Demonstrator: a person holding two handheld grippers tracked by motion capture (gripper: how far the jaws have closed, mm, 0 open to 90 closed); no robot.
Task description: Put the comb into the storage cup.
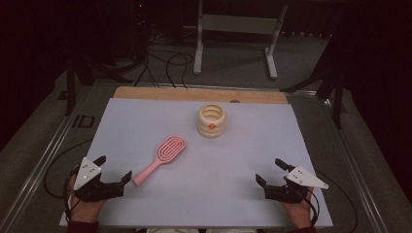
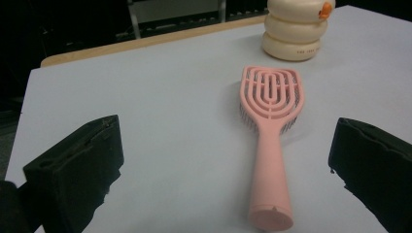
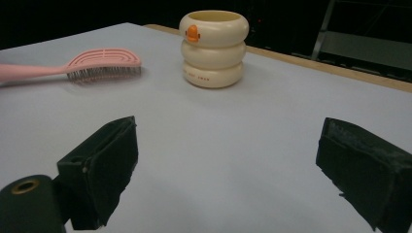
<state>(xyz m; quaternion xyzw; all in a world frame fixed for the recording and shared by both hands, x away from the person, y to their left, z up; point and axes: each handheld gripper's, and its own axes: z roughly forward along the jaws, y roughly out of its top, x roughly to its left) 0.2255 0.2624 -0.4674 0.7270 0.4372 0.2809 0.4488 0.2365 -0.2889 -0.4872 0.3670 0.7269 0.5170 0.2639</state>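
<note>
A pink hairbrush [image 1: 161, 157] lies bristles down on the white table cover, its handle end toward my left gripper [image 1: 113, 168]. That gripper is open, and the brush [image 2: 270, 130] lies between its jaws a short way ahead, untouched. A cream ringed cup [image 1: 212, 121] with an orange duck bill stands upright at the back centre; it appears behind the brush as the cup [image 2: 297, 28]. My right gripper [image 1: 270, 172] rests open at the front right with nothing between its jaws, facing the cup [image 3: 213, 48] and the brush [image 3: 80, 66].
The white cover [image 1: 194, 194] spans most of the table, with a wooden strip [image 1: 145, 93] bare along the far edge. Beyond it are a white metal stand [image 1: 236, 24] and dark cables [image 1: 165, 63] on the floor.
</note>
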